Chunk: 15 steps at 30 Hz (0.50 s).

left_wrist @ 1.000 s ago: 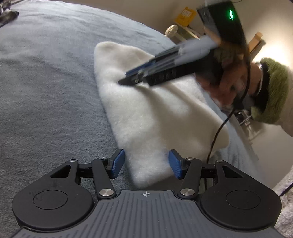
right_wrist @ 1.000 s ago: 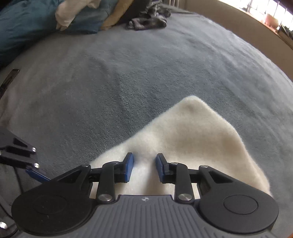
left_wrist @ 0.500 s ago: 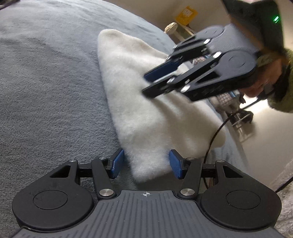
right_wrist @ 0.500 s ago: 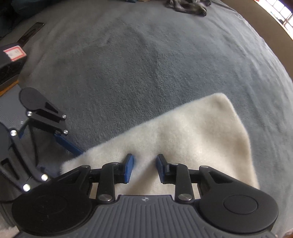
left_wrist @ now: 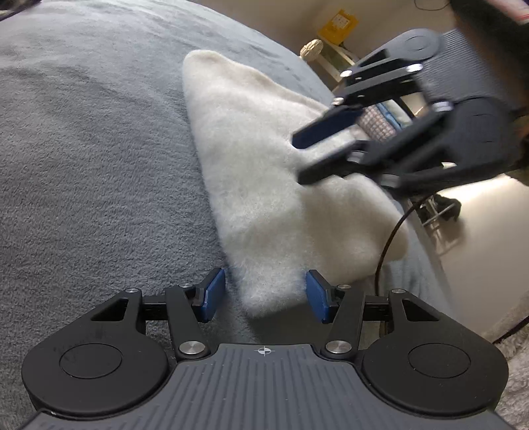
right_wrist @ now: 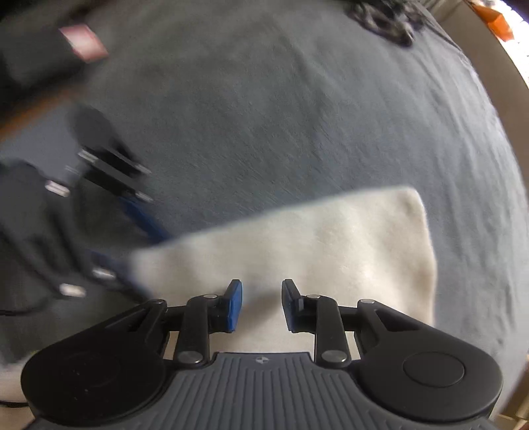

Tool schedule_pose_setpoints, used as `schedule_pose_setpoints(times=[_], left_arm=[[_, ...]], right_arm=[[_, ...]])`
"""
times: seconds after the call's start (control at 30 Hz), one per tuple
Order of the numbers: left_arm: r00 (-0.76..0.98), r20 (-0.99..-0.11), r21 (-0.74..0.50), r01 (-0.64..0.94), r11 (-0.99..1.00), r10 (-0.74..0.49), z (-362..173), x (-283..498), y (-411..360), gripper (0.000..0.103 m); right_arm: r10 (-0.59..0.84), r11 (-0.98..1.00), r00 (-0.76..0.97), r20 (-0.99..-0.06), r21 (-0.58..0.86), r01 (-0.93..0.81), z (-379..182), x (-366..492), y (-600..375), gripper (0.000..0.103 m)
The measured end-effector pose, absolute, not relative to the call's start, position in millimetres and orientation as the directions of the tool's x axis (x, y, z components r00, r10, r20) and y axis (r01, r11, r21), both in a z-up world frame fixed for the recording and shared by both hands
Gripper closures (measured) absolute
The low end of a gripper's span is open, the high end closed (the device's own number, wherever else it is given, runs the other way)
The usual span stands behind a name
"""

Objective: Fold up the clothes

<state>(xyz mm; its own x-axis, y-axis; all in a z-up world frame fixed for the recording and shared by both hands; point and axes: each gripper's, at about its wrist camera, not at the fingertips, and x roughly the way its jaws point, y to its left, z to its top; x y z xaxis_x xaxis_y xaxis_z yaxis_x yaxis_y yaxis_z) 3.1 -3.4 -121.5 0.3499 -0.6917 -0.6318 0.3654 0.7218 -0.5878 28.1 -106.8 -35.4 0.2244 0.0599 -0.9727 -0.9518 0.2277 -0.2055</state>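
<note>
My left gripper point(left_wrist: 264, 299) jaws straddle the fluffy white garment point(left_wrist: 264, 165) corner; right gripper point(right_wrist: 261, 306) jaws gape above, so the fold may slump.

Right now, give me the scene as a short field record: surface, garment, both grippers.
surface: grey blanket, covers the bed
garment: white fleece garment, folded into a flat shape, lying on the blanket
left gripper: open, near corner of the garment between the pads, no pinch visible
right gripper: jaws apart, over the garment, nothing clamped
clutter: dark clothing at the far edge, blurred
</note>
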Motion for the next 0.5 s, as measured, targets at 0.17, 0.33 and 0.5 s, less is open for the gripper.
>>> schedule_pose_setpoints(times=[0.17, 0.33, 0.5], left_arm=[[0.349, -0.653, -0.571, 0.356, 0.740, -0.672, -124, 2, -2, 0.051], [0.361, -0.645, -0.569, 0.361, 0.739, -0.673, -122, -5, 2, 0.050], [0.360, -0.656, -0.557, 0.363, 0.747, -0.664, -123, -3, 1, 0.051]], right_arm=[[0.056, 0.160, 0.259, -0.964, -0.248, -0.956, -71, 15, -106, 0.073], [0.051, 0.230, 0.231, -0.972, -0.214, -0.949, -41, 19, -107, 0.075], [0.035, 0.299, 0.197, -0.980, -0.178, -0.937, -44, 25, -122, 0.075]])
